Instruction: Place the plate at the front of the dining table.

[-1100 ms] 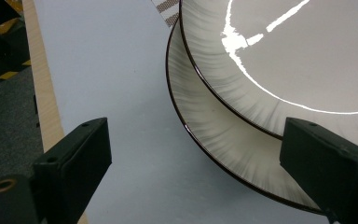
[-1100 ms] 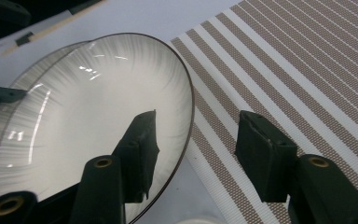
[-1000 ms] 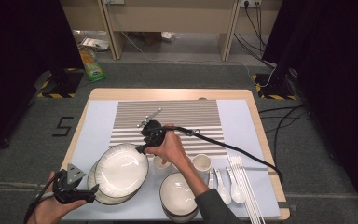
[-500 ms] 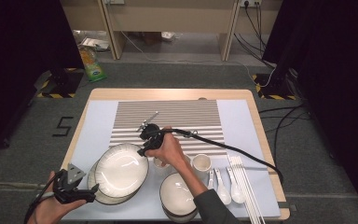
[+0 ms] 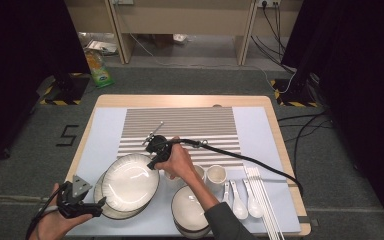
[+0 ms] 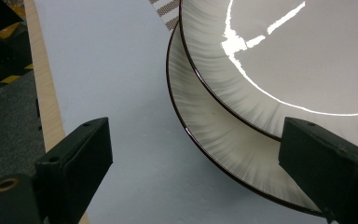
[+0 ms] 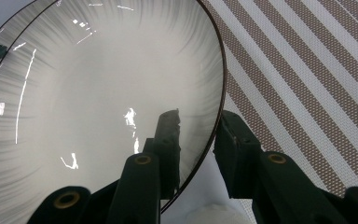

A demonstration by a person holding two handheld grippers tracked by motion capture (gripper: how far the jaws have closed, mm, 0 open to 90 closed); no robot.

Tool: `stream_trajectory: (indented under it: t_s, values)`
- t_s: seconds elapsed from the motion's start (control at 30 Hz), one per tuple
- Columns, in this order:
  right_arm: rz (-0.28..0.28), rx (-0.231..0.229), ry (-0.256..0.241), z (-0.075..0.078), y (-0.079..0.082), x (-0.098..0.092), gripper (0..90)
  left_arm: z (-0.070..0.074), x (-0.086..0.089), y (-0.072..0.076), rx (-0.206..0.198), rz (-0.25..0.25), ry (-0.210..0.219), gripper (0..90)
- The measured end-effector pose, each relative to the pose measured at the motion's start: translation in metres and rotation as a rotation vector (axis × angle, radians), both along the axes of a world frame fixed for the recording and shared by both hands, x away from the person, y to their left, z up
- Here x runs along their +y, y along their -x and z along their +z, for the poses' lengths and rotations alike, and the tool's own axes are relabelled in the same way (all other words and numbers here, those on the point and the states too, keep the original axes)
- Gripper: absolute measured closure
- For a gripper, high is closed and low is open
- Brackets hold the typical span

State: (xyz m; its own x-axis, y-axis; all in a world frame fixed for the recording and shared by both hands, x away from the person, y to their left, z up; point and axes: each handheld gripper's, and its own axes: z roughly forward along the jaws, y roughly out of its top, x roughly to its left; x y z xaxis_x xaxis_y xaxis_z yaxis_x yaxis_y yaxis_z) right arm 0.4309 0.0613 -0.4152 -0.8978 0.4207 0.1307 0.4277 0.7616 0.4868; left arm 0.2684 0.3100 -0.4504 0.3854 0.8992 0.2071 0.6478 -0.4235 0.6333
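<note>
Plate (image 5: 130, 181): top of stack, rim pinched by right gripper (image 5: 154, 162), apparently lifted slightly since a second ago. Left gripper (image 5: 98, 206) gapes, empty, beside lower plate (image 6: 223, 140).

Only readable mark: a dark "5" (image 5: 68, 135) on the grey floor (image 5: 30, 150) left of the table, seen in the high view. Green packet (image 5: 96, 68) on the floor farther back has printing, too small to read. Yellow-black hazard stripes (image 5: 59, 101) on the stand bases, no text on them. No readable labels or brands on the plates, cups or spoons, nor in either gripper view.
</note>
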Motion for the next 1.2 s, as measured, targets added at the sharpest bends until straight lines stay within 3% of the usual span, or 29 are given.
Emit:
stream_trajectory:
  t_s: [0.27,0.53,1.1,1.2]
  values:
    - [-0.017,0.017,-0.057,0.003,-0.002,0.001,68.7,-0.004,-0.006,-0.001,0.001,-0.016,-0.024,9.8]
    - [-0.023,0.07,-0.156,0.007,0.0,0.003,68.8,-0.009,-0.009,-0.003,0.004,-0.013,-0.046,9.6]
    - [-0.038,0.097,-0.155,0.004,0.003,0.01,67.8,-0.009,-0.011,-0.002,0.012,-0.021,-0.05,9.5]
    - [-0.045,0.095,-0.183,0.005,0.003,0.01,70.9,-0.009,-0.011,-0.002,0.01,-0.024,-0.05,9.5]
